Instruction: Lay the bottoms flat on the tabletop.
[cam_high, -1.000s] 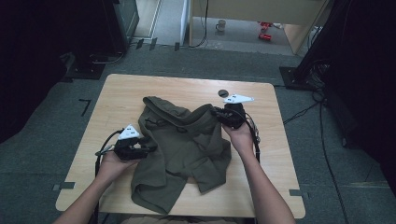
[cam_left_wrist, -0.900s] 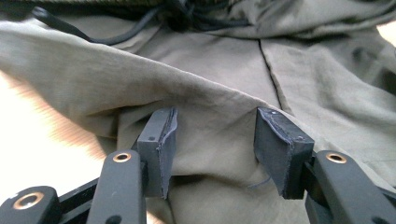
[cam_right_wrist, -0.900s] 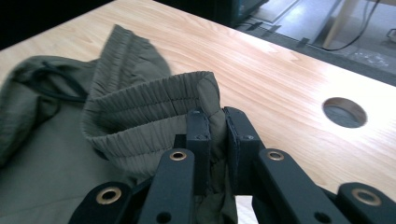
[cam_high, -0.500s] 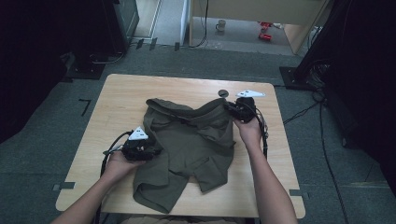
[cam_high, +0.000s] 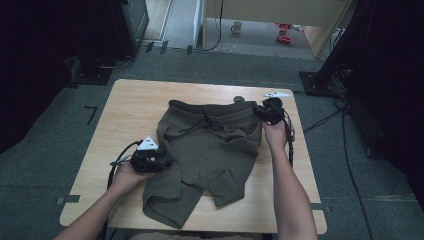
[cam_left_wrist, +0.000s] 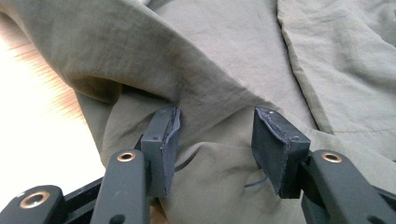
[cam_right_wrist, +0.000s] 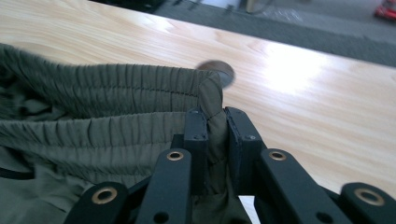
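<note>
Spreading the olive shorts (cam_high: 210, 150) flat on the table (cam_high: 125, 105); waistband toward the far edge, legs toward me, one leg hanging near the front edge.

Right gripper (cam_right_wrist: 217, 126): jaws clamped on the waistband's corner fold, fabric pinched between the pads. They have just eased open a little, yet cloth is between them and looks gripped. In the high view this gripper (cam_high: 267, 112) sits at the far right corner of the garment, near the round hole (cam_high: 239, 99) in the tabletop.

Left gripper (cam_left_wrist: 217, 140): jaws standing apart over a bunched ridge of cloth at the left leg seam; pads flank the fabric without pressing it. High view puts it (cam_high: 160, 161) at the garment's left edge.

Judgement on doing this well:
- keep the right pinch firm while drawing the waistband taut and straight
- left jaws should close on that ridge, single fold if possible, then pull outward and low
- tension evenly; a lopsided tug will skew the legs
- watch the drawstring (cam_high: 205, 124), it may snag.
</note>
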